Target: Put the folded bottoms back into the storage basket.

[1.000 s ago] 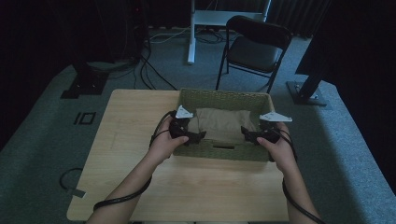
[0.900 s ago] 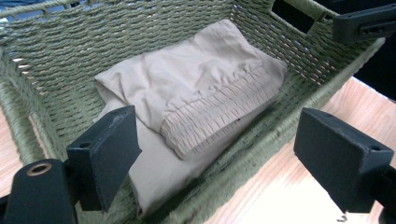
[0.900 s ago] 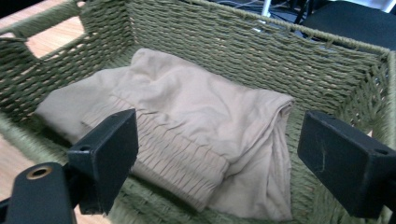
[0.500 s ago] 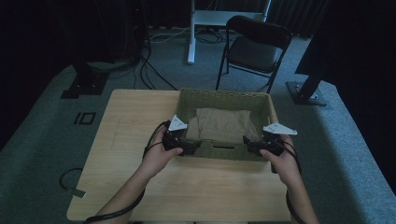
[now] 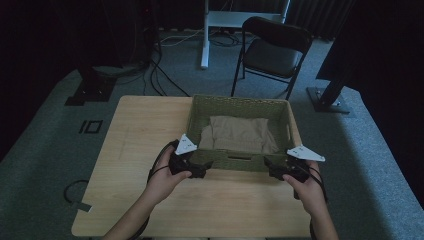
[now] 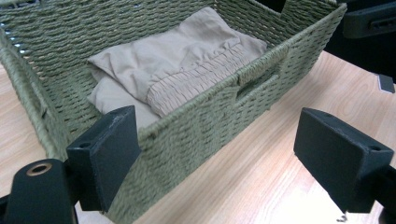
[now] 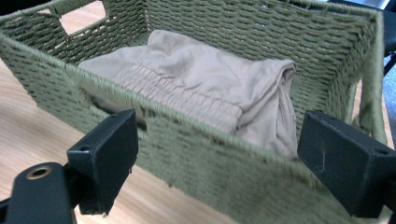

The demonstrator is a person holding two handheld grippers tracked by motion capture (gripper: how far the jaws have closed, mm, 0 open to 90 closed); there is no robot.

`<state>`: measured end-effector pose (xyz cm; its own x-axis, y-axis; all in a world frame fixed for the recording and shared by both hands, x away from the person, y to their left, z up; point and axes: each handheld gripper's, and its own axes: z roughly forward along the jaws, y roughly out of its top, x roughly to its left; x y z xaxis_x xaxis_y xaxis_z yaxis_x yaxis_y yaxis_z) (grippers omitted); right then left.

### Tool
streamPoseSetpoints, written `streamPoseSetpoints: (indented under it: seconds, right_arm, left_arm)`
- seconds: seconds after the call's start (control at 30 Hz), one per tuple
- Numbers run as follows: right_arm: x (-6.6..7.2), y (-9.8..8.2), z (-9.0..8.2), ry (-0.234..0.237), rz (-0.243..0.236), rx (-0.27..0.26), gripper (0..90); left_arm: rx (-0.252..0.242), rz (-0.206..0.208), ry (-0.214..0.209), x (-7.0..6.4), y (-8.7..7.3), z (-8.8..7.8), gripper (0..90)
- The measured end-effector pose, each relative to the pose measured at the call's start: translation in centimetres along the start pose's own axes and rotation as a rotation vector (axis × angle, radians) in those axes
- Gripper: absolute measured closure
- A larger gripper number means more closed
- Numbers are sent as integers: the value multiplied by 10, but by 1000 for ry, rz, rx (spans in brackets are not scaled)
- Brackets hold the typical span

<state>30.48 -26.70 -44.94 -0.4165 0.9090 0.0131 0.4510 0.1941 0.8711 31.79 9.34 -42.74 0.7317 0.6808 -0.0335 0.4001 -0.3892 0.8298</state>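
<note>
Both hands have slid back toward the person's side of the table (image 5: 135,150) compared with a second ago; back then the grippers were up over the basket, now they sit at its near corners. Basket and cloth look like they haven't budged.

Nearest to the person in the high view, the left gripper (image 5: 202,169) is at the near-left corner of the woven green basket (image 5: 240,106) and the right gripper (image 5: 270,167) at the near-right corner, both pointing inward along the front wall. You can't really judge the fingers from up there, too dark.

The gripper views sort that out. Left gripper view: fingers (image 6: 109,149) spread wide, one right at the basket's corner, the other out over bare table, nothing clamped. Right gripper view: fingers (image 7: 105,154) just as wide, gaping in front of the near wall, gripping nothing.

Those close views also show the folded beige cloth (image 7: 205,79) lying in the basket has a gathered elastic band, which the high view doesn't resolve. Further back, the high view has a black folding chair (image 5: 272,52) on the carpet.
</note>
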Motion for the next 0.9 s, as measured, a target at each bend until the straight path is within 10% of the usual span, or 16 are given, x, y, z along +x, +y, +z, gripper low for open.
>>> streamPoseSetpoints:
  seconds: [0.9]
  right_arm:
    - [-9,-81,11,-64,49,134,130]
  left_arm:
    - [98,-69,53,2,-85,16,151]
